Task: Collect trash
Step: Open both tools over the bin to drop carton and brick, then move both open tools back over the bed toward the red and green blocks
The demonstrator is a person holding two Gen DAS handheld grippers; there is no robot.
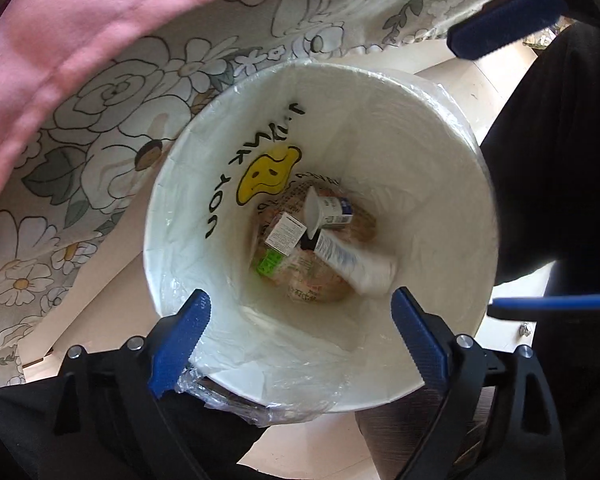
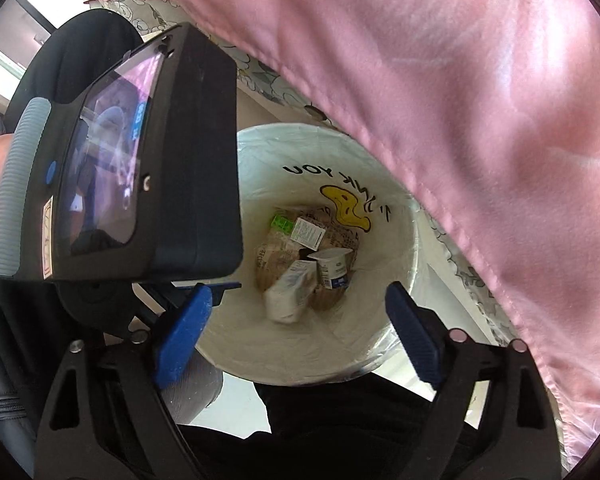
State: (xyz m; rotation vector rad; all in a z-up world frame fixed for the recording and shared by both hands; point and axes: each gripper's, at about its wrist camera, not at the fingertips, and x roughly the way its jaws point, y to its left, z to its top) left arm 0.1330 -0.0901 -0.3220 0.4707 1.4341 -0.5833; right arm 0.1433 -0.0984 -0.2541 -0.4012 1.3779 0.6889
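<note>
- Left tongs (image 1: 300,320): jaws wide apart, nothing between them, pointing down over white lined bin (image 1: 188,216).
- Bin contents at the bottom: small box (image 1: 286,236), yoghurt cup (image 1: 328,212), white tube (image 1: 356,262).
- Right tongs (image 2: 300,324): also spread, empty, above the same bin.
- Pink cloth (image 2: 480,120) hangs beside the bin.

You see the pale smooth floor (image 1: 112,280); the round white bin (image 1: 440,152) with its clear bag stands on it.
</note>
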